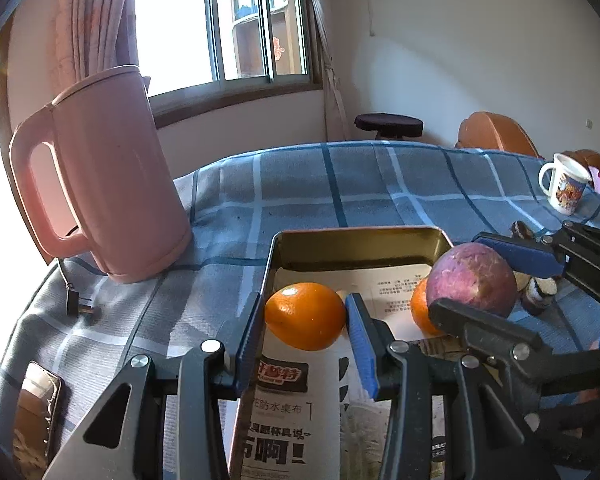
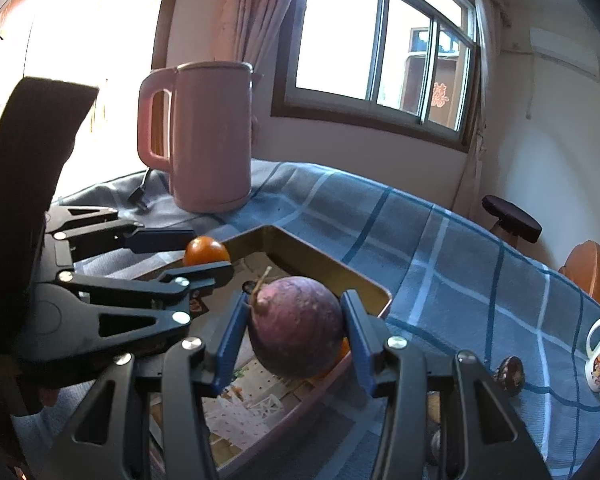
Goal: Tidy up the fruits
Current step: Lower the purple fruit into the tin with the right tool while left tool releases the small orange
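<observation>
Hidden for the most part behind the purple passion fruit [image 1: 471, 278]: a second orange [image 1: 420, 308], only a sliver showing. Cut off at the lower edge: the metal tray [image 1: 360, 236], lined with printed paper. Too small to name: dark round items [image 2: 510, 374] beside the illustrated mug [image 1: 564, 189]. Left gripper [image 1: 306, 316] tilted downward over the tray's near left side, blue pads pinching an orange [image 1: 306, 316] from both sides. Right gripper [image 2: 296, 326] likewise angled down over the tray, pads pressed against the passion fruit, stem up and to the left. Both fruits above the tray; contact with the paper impossible to judge. Pink electric kettle [image 1: 108, 184] upright on the blue checked tablecloth [image 1: 380, 184], phone [image 1: 38, 404] at lower left.
</observation>
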`<state>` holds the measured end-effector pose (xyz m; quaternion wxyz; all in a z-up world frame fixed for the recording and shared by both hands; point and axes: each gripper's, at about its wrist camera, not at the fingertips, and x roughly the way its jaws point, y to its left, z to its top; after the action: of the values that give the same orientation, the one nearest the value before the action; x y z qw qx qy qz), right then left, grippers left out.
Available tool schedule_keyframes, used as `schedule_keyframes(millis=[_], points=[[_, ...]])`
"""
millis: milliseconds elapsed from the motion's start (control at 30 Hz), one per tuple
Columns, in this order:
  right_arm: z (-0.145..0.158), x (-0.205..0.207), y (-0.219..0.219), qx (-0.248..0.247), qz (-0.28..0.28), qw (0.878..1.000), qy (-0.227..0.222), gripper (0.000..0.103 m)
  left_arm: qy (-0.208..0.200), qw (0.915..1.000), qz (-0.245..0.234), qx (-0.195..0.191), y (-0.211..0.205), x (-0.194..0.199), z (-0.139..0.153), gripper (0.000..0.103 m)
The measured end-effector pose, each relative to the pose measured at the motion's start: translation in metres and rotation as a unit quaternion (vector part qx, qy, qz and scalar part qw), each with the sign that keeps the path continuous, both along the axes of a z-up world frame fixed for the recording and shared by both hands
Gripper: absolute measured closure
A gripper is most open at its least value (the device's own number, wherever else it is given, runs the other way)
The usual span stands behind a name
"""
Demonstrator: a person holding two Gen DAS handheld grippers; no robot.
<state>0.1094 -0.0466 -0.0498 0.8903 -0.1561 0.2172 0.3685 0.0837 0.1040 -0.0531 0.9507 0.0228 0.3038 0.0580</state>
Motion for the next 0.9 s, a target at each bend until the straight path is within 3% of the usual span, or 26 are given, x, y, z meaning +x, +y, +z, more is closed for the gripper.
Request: schedule_keyframes(millis=[900], points=[[-0.009, -0.001, 0.010, -0.026, 0.020, 0.999, 0.013, 0.054, 0.016, 0.9996, -0.005, 0.023, -0.001, 0.000, -0.009, 0.059]])
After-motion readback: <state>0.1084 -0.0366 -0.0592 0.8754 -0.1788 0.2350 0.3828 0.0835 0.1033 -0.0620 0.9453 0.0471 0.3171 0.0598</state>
